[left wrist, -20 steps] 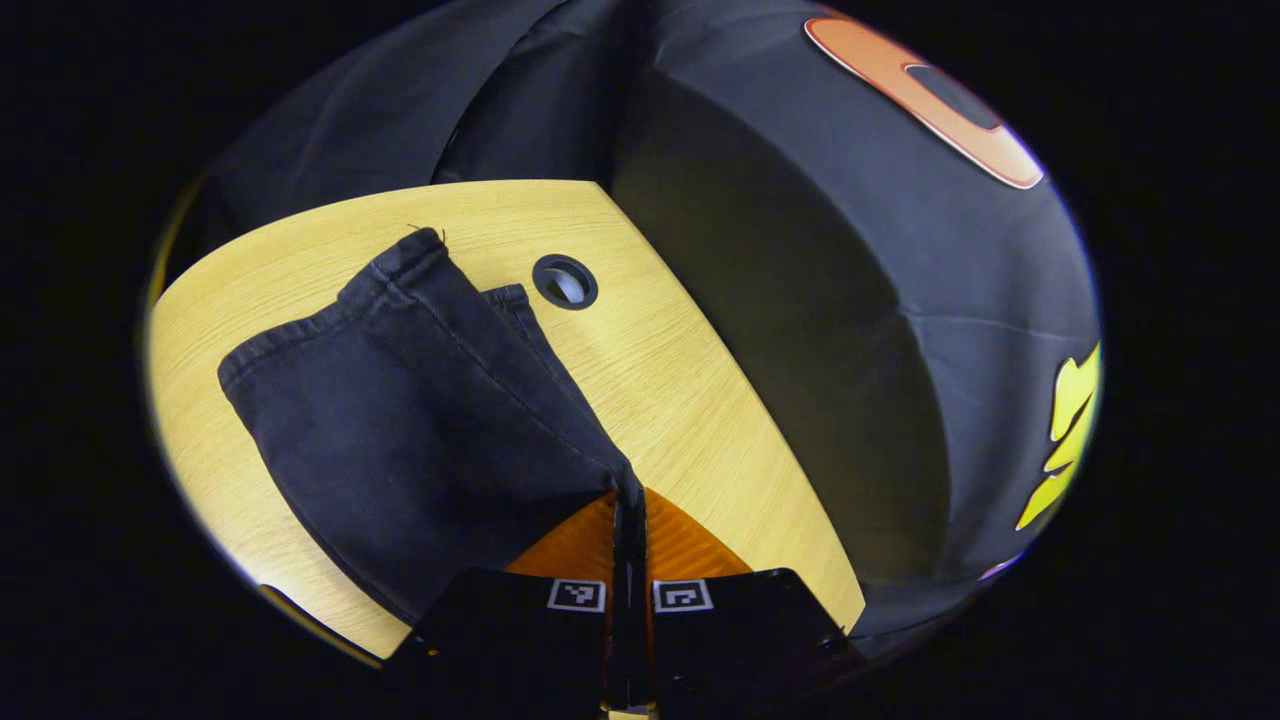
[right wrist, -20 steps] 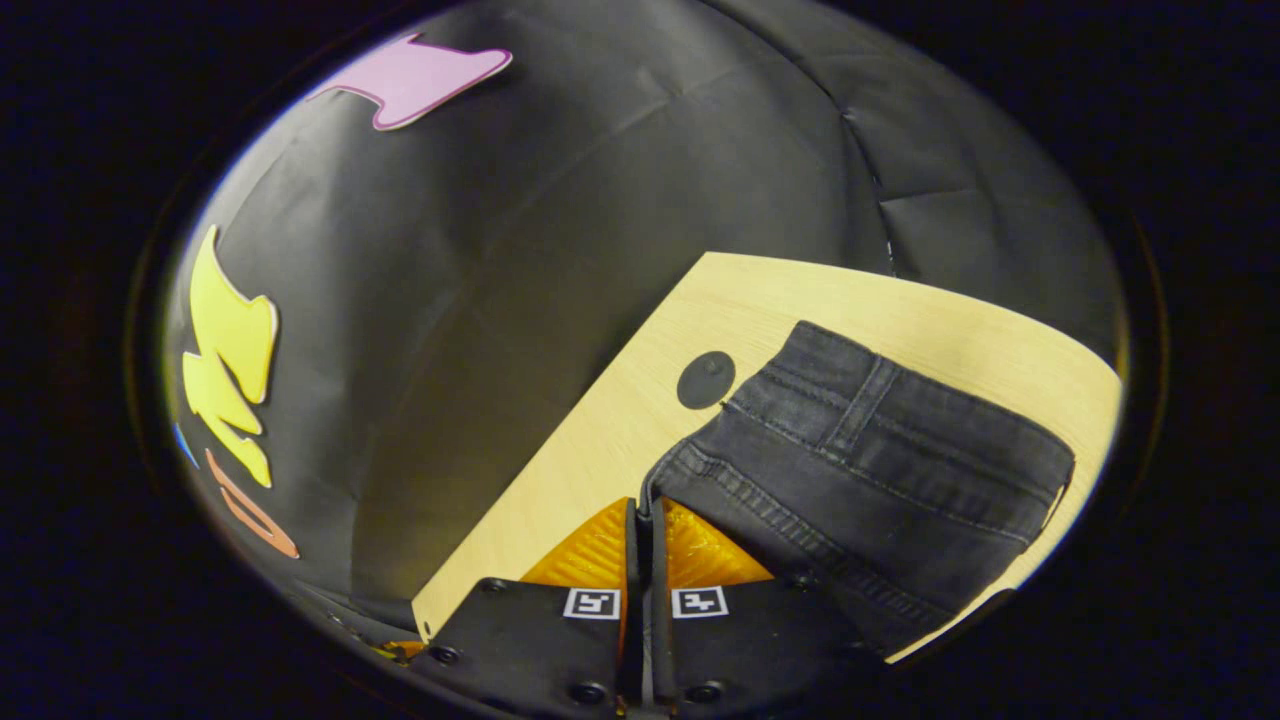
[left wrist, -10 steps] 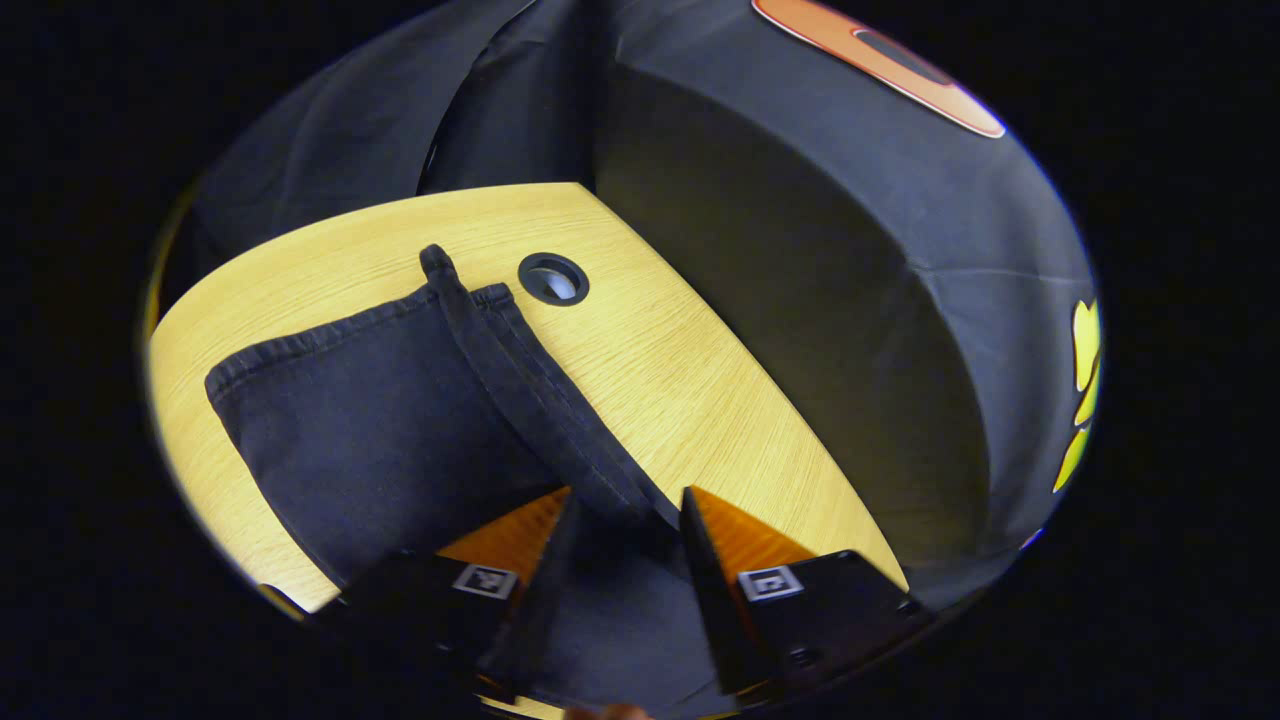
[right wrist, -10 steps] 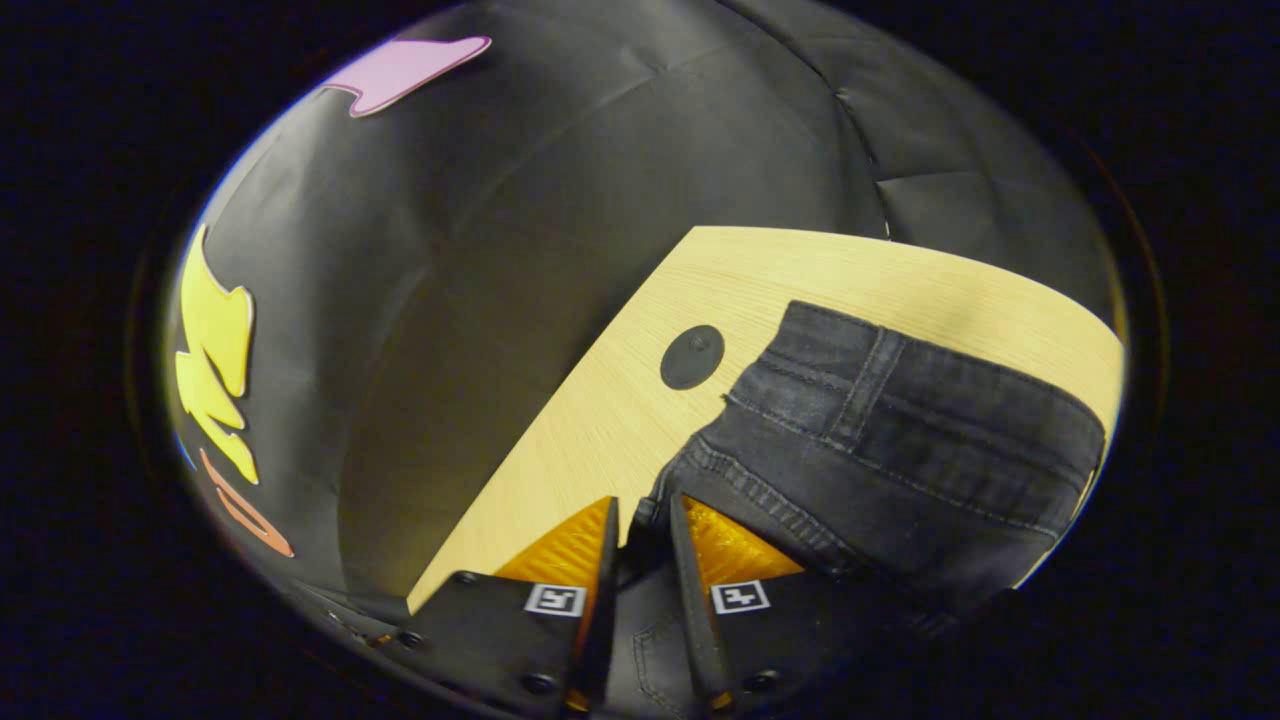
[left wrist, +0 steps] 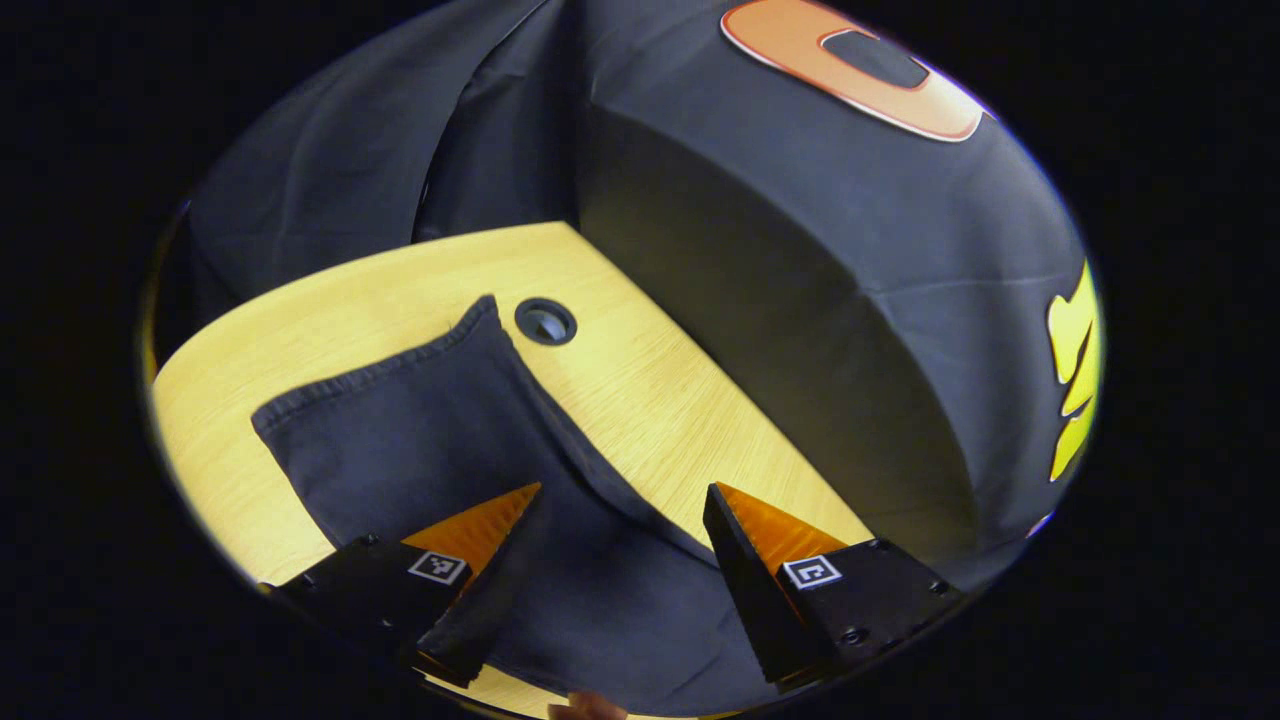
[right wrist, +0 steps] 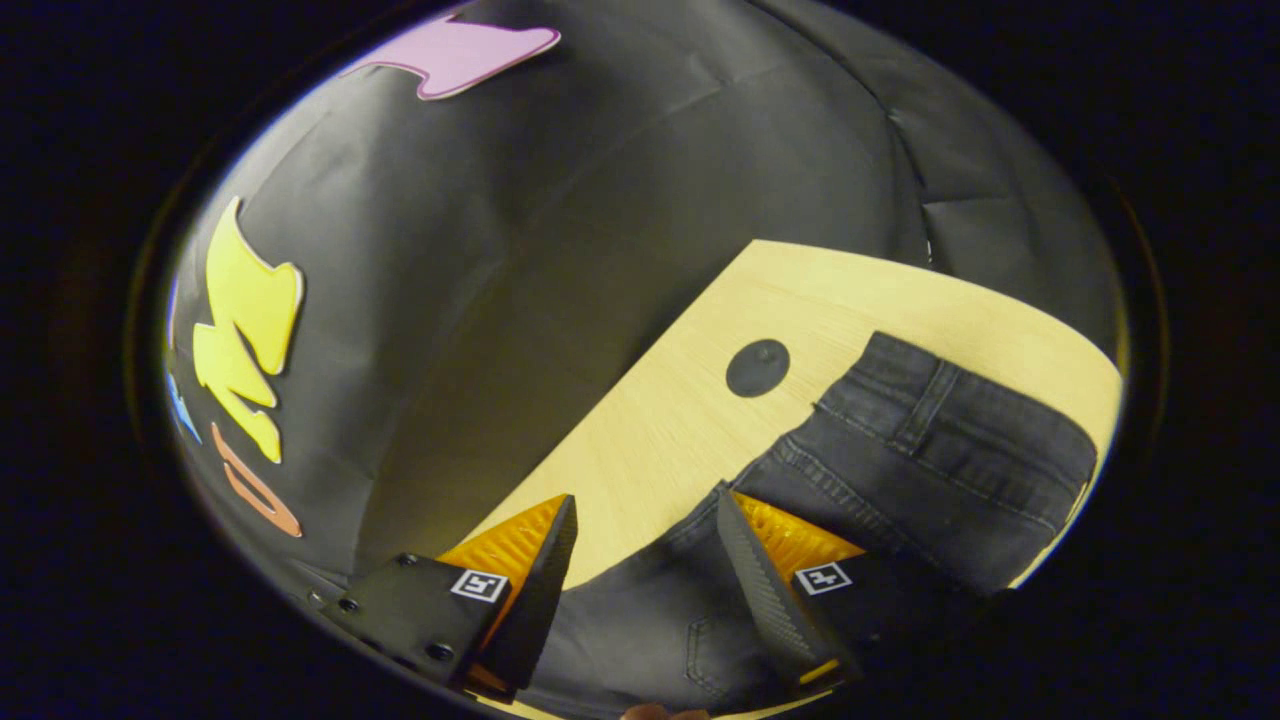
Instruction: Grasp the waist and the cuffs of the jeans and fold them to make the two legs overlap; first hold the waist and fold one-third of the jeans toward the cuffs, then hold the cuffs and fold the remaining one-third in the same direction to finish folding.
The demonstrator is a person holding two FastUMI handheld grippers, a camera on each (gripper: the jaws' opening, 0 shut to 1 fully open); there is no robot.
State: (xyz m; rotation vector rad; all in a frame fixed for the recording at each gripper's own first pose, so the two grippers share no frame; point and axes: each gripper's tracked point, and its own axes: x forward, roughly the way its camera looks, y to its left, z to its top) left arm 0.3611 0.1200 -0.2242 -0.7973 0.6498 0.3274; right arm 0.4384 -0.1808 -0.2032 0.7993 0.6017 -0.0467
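Note:
Dark grey jeans lie flat on the light wooden table. In the left gripper view the leg end with its cuffs (left wrist: 400, 380) stretches away ahead, one leg stacked on the other. My left gripper (left wrist: 622, 492) is open just above the leg fabric, its orange fingers (left wrist: 480, 520) spread apart and holding nothing. In the right gripper view the waistband (right wrist: 960, 420) with a belt loop lies to the right. My right gripper (right wrist: 645, 500) is open over the jeans' edge near the waist, nothing between its fingers.
A round cable hole (left wrist: 546, 322) sits in the table (left wrist: 680, 400) just beyond the cuffs. A dark round cap (right wrist: 757, 367) lies in the tabletop (right wrist: 680, 420) by the waistband. The table edge drops off toward the black booth cloth close by.
Both grippers were shut on the jeans' edge a second ago. They have opened wide and let go, and the fabric has settled flat on the table.

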